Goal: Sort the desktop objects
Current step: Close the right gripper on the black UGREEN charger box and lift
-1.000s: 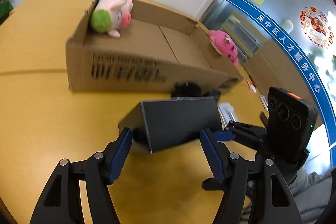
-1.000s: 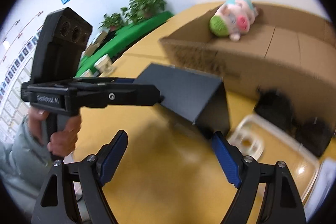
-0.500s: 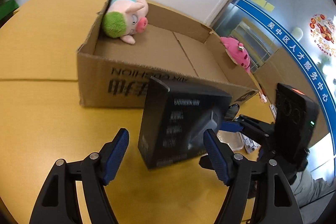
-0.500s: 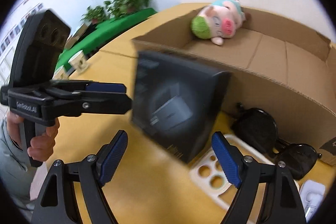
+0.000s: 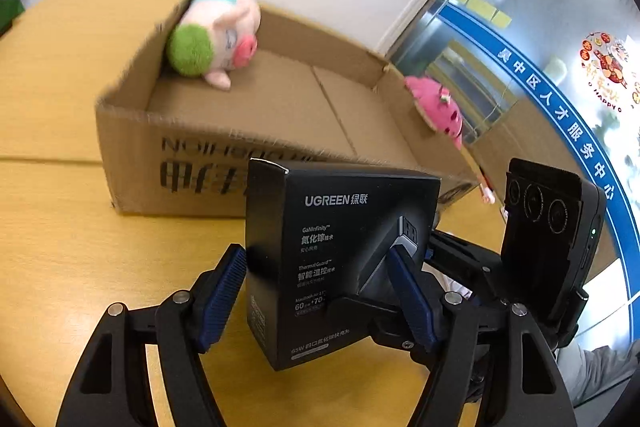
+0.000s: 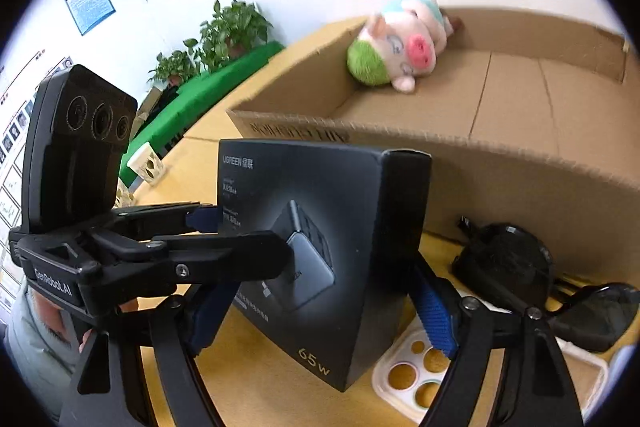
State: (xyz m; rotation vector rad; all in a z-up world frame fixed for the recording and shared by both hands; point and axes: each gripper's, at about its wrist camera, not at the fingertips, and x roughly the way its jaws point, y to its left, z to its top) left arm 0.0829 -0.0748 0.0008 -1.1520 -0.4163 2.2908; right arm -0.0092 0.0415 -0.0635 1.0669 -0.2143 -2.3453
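Observation:
A black UGREEN charger box (image 5: 332,259) stands upright and is lifted in front of the open cardboard box (image 5: 132,155). My left gripper (image 5: 320,299) is shut on the black box, one blue pad on each side. My right gripper (image 6: 320,311) also closes on the same black box (image 6: 324,247) from the other side, its pads against two faces. A pig plush (image 5: 216,35) lies in the far left corner of the cardboard box; it also shows in the right wrist view (image 6: 400,43).
A pink plush (image 5: 438,107) hangs at the cardboard box's right end. Black sunglasses (image 6: 540,279) and a white paint palette (image 6: 416,375) lie on the yellow table (image 5: 60,247) beside the box. Green plants (image 6: 224,31) stand at the far side.
The black box has been raised and turned upright, closer to both cameras. Both grippers have closed further onto it and moved toward the cardboard box.

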